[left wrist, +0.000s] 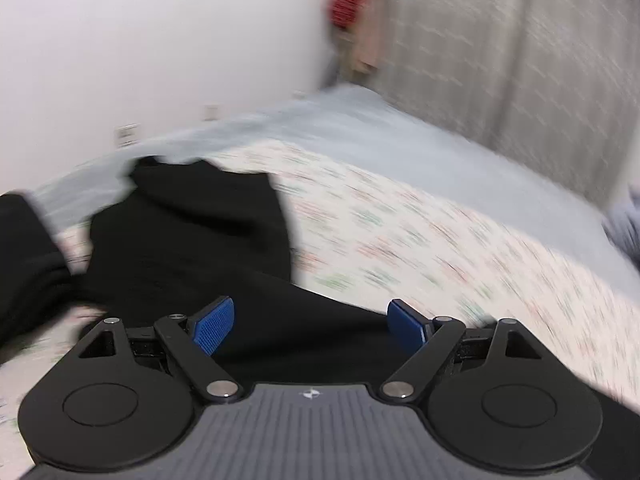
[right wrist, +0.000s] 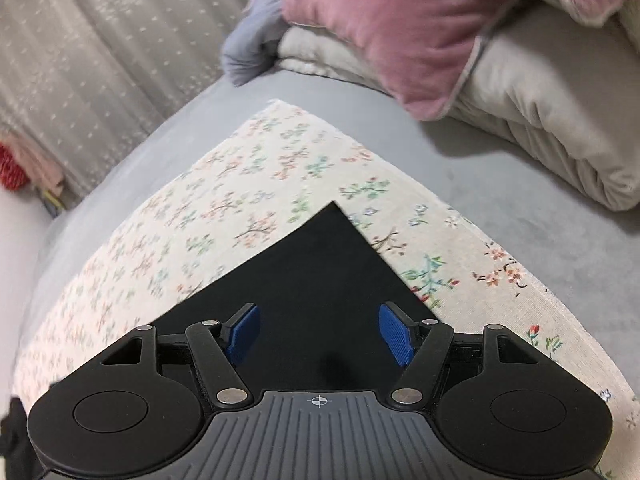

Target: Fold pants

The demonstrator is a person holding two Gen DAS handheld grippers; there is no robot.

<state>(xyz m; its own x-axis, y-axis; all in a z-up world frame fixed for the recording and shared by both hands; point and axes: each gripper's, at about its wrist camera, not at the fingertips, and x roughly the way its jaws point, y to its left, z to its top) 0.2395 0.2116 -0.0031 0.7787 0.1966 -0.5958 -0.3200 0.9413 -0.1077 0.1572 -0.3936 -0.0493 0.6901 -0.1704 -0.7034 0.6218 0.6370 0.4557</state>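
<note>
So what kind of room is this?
Most likely a bedroom. The black pants lie on a flowery cloth over what looks like a bed, with a pink pillow on a folded quilt and curtains behind.

Even, soft indoor light, no glare. Left wrist view heavily motion-blurred; right wrist view sharper at centre. Fisheye bending, dark vignette at corners.

I see a bed point(right wrist: 500, 184) covered in a pale grey-blue sheet, with a floral cloth point(right wrist: 256, 184) spread flat on it. The black pants point(right wrist: 312, 264) lie on that cloth, one squared corner flat in my right view, bunched in my left. A pink pillow point(right wrist: 400, 28) and folded grey quilt point(right wrist: 552, 120) rest on the sheet beyond the cloth.
</note>
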